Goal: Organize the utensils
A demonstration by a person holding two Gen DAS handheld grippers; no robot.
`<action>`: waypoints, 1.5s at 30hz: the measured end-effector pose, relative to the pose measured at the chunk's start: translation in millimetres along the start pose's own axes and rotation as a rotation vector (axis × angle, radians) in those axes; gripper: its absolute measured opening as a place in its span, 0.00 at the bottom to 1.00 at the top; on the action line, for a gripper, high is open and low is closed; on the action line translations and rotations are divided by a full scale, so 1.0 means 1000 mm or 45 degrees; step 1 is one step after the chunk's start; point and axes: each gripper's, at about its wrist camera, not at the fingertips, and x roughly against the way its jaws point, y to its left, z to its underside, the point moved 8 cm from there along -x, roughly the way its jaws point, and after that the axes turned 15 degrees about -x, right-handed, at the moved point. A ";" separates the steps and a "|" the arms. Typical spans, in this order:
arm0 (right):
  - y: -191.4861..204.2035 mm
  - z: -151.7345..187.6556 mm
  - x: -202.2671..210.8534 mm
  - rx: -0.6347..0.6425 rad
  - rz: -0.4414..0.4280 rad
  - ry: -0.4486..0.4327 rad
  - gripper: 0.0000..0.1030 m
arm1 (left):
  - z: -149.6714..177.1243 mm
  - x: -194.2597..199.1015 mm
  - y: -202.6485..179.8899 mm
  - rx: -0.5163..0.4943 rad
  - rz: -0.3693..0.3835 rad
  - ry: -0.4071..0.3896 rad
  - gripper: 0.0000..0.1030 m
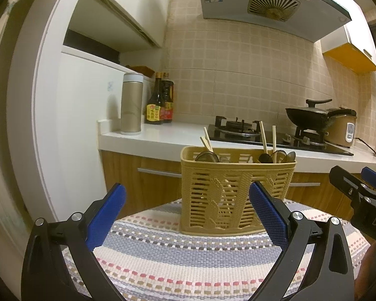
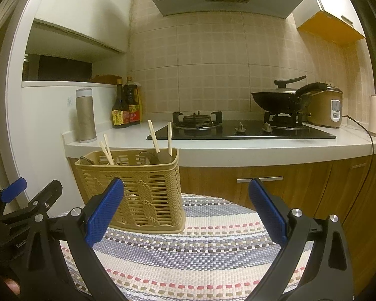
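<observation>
At the far left the thermos (image 1: 131, 103) and two sauce bottles (image 1: 160, 100) stood on the white kitchen counter (image 1: 163, 135), well behind the work area and apparently no part of the job. The left tool (image 1: 188, 215) hovered over the striped cloth (image 1: 188, 258) with its blue pads (image 1: 107, 215) spread wide and nothing between them, seemingly held low and level so the basket sat framed between its fingers. The tan slotted basket (image 1: 238, 195) stood upright on the far part of the cloth, its long axis running left to right across the left view and its open mouth facing up. In it the chopsticks (image 1: 263, 138) stood nearly vertical, tips down and blunt ends up, one pair (image 2: 106, 150) leaning at the left end and another at the right; dark spoons (image 1: 285, 156) stood bowl-up among them. That mix suggested the sorting was not yet done. The right tool (image 2: 186, 215) hovered beside the basket's right end, likewise gaping and empty, probably waiting its turn. Farther right, the wok (image 2: 278, 99) sat on the stove (image 2: 238, 128) with the rice cooker (image 2: 325, 107) beside it.
</observation>
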 end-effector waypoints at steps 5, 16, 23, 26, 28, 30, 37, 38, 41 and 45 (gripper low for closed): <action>0.001 0.000 0.001 0.004 0.001 -0.003 0.92 | 0.000 -0.001 -0.001 -0.002 0.000 0.000 0.92; 0.003 0.000 0.001 0.007 0.002 -0.004 0.92 | 0.000 0.000 -0.003 -0.010 0.004 -0.002 0.92; 0.004 0.002 0.000 0.013 -0.003 0.000 0.92 | 0.001 0.001 -0.003 -0.002 0.005 -0.005 0.92; 0.004 0.002 0.000 0.012 -0.003 0.002 0.92 | 0.001 0.000 -0.004 -0.004 0.008 -0.002 0.92; 0.004 0.002 0.000 0.015 -0.003 0.004 0.92 | 0.000 0.000 -0.004 -0.006 0.008 -0.003 0.92; 0.004 0.003 -0.001 0.018 -0.004 0.006 0.92 | 0.000 0.001 -0.003 -0.008 0.009 -0.004 0.92; 0.007 0.004 0.001 0.041 -0.005 0.000 0.92 | 0.000 0.001 -0.003 -0.010 0.004 -0.003 0.93; 0.007 0.004 0.001 0.046 -0.005 -0.001 0.92 | 0.000 0.001 -0.003 -0.009 0.004 -0.003 0.92; 0.008 0.005 0.001 0.051 -0.007 -0.001 0.92 | 0.001 0.000 -0.003 -0.006 0.007 0.000 0.92; 0.007 0.005 0.002 0.054 -0.006 -0.001 0.92 | 0.001 0.001 -0.003 -0.006 0.005 -0.001 0.92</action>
